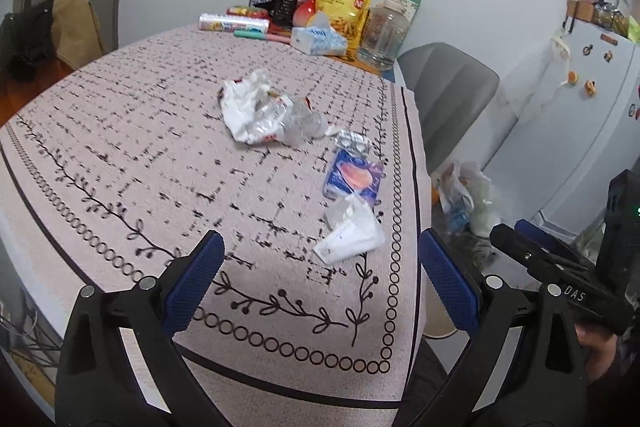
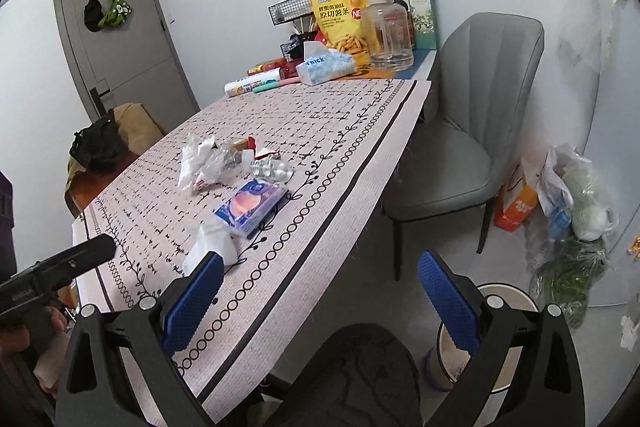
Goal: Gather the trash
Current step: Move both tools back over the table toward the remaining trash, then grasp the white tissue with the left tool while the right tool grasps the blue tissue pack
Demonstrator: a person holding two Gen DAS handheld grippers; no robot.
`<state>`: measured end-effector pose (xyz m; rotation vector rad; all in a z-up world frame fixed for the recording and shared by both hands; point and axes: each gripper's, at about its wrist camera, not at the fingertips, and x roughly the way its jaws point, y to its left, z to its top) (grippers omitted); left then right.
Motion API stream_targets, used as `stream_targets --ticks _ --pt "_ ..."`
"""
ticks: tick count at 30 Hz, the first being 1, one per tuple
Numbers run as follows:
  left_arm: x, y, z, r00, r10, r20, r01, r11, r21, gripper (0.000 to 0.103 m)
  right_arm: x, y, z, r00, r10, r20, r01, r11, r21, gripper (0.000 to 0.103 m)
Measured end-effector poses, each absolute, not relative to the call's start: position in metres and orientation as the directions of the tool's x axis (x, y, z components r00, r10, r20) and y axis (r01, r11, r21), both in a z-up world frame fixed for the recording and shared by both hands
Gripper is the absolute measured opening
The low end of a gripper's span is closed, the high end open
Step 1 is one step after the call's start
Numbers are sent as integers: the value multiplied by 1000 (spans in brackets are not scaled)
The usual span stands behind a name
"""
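Note:
Trash lies on the patterned tablecloth (image 1: pixel 132 163): a crumpled white and clear plastic wrapper heap (image 1: pixel 262 111) (image 2: pixel 212 163), a foil blister pack (image 1: pixel 352 140) (image 2: pixel 274 169), a blue and purple tissue packet (image 1: pixel 354 177) (image 2: pixel 252 207), and a crumpled white tissue (image 1: pixel 352 233) (image 2: pixel 212 243). My left gripper (image 1: pixel 320 279) hangs open above the table's near edge, just short of the white tissue. My right gripper (image 2: pixel 320 295) is open too, off the table's right edge, its left finger (image 2: pixel 196 301) over the tissue's near corner. A round bin (image 2: pixel 504 339) stands on the floor beneath it.
A grey chair (image 2: pixel 472 131) stands at the table's right side. Snack bag (image 2: pixel 344 15), tissue box (image 2: pixel 326 67), glass jar (image 2: pixel 390 31) and wire rack crowd the far end. Bags (image 2: pixel 572 195) lean by the fridge (image 1: pixel 576 99). A person's knee (image 2: pixel 352 379) shows low.

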<state>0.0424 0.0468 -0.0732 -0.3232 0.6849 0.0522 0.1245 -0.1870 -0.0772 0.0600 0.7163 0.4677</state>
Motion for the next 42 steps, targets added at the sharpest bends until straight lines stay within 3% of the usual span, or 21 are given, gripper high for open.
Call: stream_targets --ticks 13,16,18,19,21,24,42 --pt "97 19 -105 723 -117 -680 -102 957 -273 85 136 -196 -90 646 417 -640 -374 903 212 93" --pt "111 16 -114 700 -106 -707 -116 959 -259 73 139 -199 -94 641 411 -649 -365 906 214 93" --pt "118 16 -119 681 -85 -727 -144 958 -247 56 140 -200 -95 641 409 -649 -362 907 214 93" --pt "119 17 -121 680 -99 -726 -141 955 -262 53 141 -201 -95 642 407 -650 -360 908 214 93" --pt "119 19 -121 682 -95 -725 -149 953 -265 35 144 -200 -96 638 407 -654 -359 908 215 93" --pt "113 27 -120 691 -78 -719 -179 945 -274 28 148 -192 -96 627 413 -660 -372 904 213 93" --pt "73 102 -110 738 19 -674 -326 885 -332 26 166 -85 -97 503 483 -717 -522 831 194 93"
